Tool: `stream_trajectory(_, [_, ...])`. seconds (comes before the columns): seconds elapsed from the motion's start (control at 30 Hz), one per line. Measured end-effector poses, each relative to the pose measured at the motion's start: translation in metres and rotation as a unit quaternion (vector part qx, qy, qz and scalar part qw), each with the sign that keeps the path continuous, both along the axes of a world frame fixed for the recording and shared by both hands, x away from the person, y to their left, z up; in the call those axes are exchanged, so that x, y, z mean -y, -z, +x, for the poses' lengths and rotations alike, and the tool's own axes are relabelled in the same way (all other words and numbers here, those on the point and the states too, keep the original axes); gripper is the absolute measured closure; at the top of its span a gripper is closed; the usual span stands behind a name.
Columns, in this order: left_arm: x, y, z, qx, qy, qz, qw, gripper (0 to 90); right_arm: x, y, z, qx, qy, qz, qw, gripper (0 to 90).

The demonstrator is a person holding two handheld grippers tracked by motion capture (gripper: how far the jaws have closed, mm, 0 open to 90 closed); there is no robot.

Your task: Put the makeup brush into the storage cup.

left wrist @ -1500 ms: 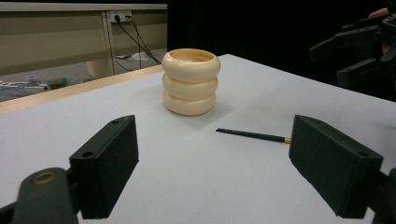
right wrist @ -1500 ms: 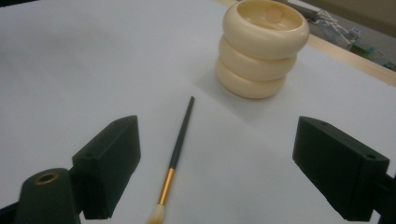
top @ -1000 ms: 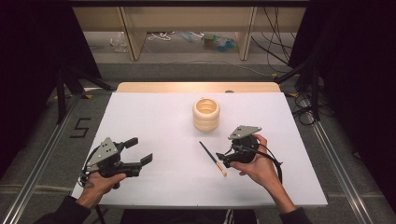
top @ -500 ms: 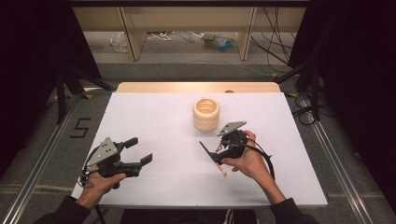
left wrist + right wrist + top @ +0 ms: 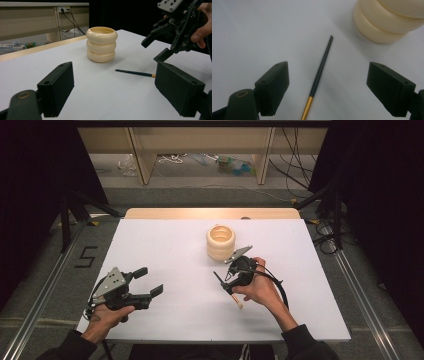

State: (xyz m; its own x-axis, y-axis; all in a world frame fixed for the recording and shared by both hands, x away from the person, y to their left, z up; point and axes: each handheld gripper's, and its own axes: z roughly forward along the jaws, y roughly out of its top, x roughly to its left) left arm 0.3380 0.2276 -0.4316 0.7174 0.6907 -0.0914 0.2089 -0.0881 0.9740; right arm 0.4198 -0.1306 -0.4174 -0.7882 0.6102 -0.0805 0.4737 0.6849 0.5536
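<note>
Cream ribbed pot (image 5: 220, 241) stands upright on the white table (image 5: 165, 245), used here as landmark. Thin dark brush (image 5: 320, 72) with gold band lies flat on the table just in front of the pot, apart from it. Right gripper (image 5: 226, 280) hangs over the brush, jaws wide apart on either side, holding nothing; its hand (image 5: 260, 287) hides much of the brush in the high view, and the handle end is cut off in the right gripper view. Left gripper (image 5: 150, 282), well left of the pot, jaws wide, empty.

Ribbed cream pot (image 5: 221, 241) blocks table (image 5: 165, 245) centre toward far edge; thin brush (image 5: 320, 72) just beside, seemingly flat; left half open.
</note>
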Motion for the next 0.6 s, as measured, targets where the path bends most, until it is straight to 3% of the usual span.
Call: stream_trajectory(0.6, [0.000,0.000,0.000,0.000,0.000,0.000,1.0000,15.4,-0.008,0.011,0.009,-0.027,-0.009,-0.032,0.9991,21.2])
